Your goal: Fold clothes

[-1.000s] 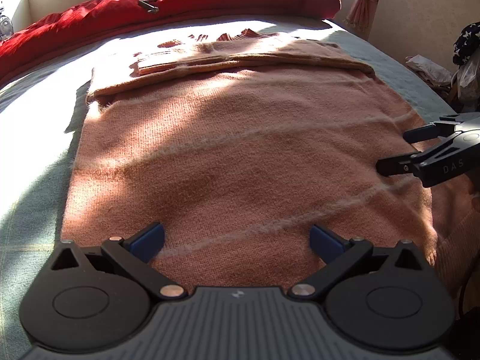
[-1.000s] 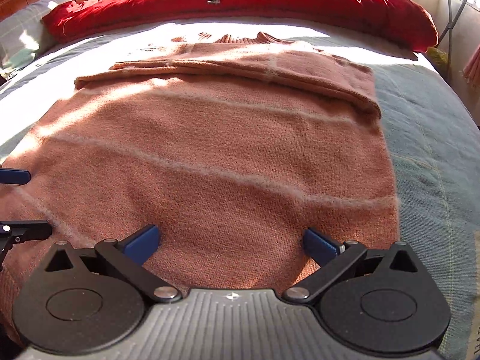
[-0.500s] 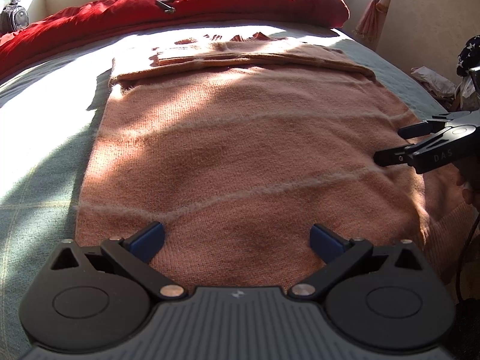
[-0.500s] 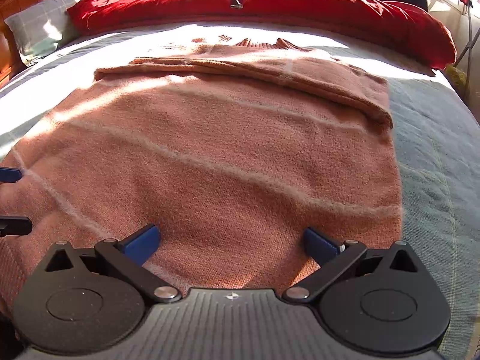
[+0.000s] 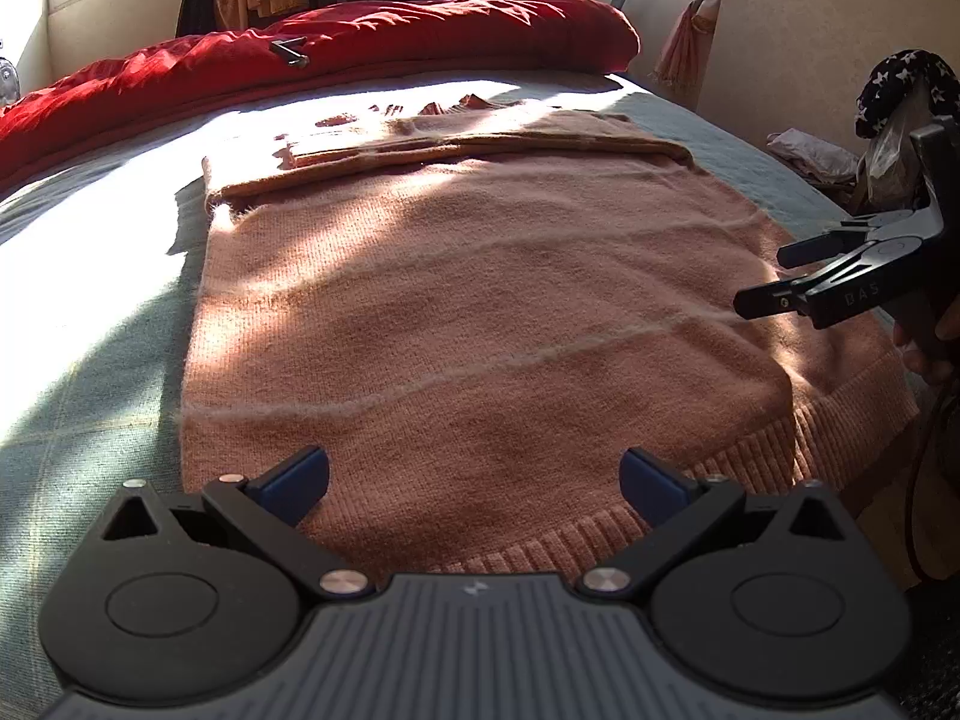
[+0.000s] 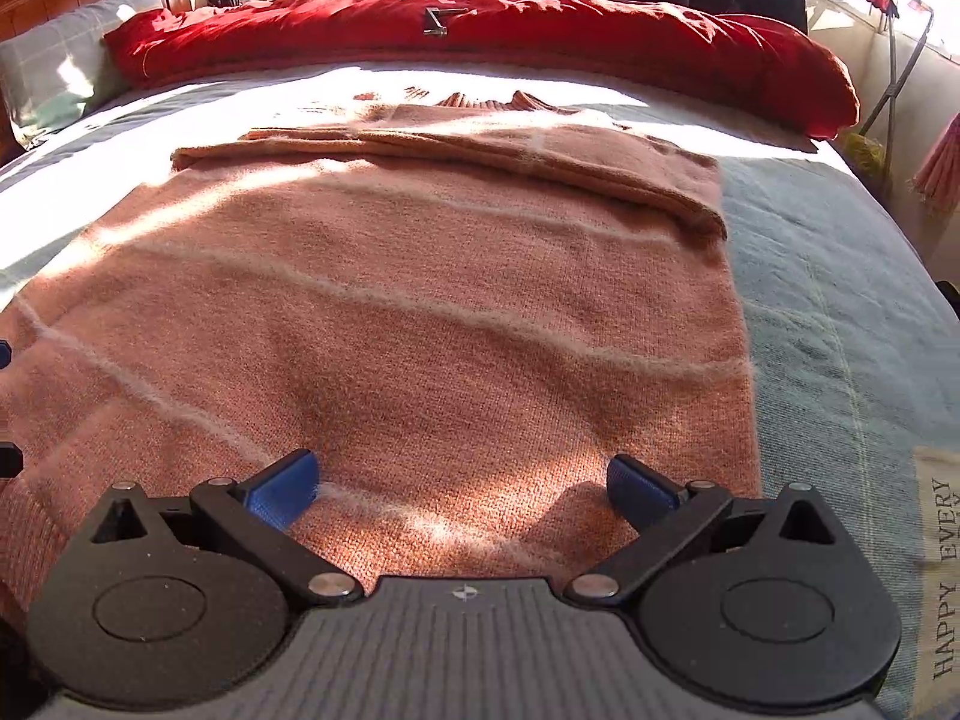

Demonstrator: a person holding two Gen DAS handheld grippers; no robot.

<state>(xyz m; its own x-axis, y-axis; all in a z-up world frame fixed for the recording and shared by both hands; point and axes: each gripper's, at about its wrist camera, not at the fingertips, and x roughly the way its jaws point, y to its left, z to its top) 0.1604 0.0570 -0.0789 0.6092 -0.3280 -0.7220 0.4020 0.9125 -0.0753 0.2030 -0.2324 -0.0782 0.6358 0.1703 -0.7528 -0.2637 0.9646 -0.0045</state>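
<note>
Left wrist view: the left gripper (image 5: 474,474) hangs over the near ribbed hem of the sweater (image 5: 480,312), its blue-padded fingers (image 5: 297,474) spread wide and holding nothing. The sweater lies flat on the bed (image 5: 90,360), sleeves folded across its far end, with bare grey-green bedspread along its left edge. The right gripper (image 5: 774,276) comes in from the right above the sweater's right margin, fingers parted, gripping nothing; part of a hand (image 5: 930,348) shows behind it.

Right wrist view: the right gripper (image 6: 462,489) sits over the sweater (image 6: 420,312) near the hem, fingers (image 6: 639,489) wide apart. A broad strip of bedspread (image 6: 840,312) lies open to the right of the straight side edge.

The knit is fuzzy, salmon-pink, with thin pale stripes and a ribbed hem. A puffy red duvet (image 6: 480,24) bounds the far side of the bed.
</note>
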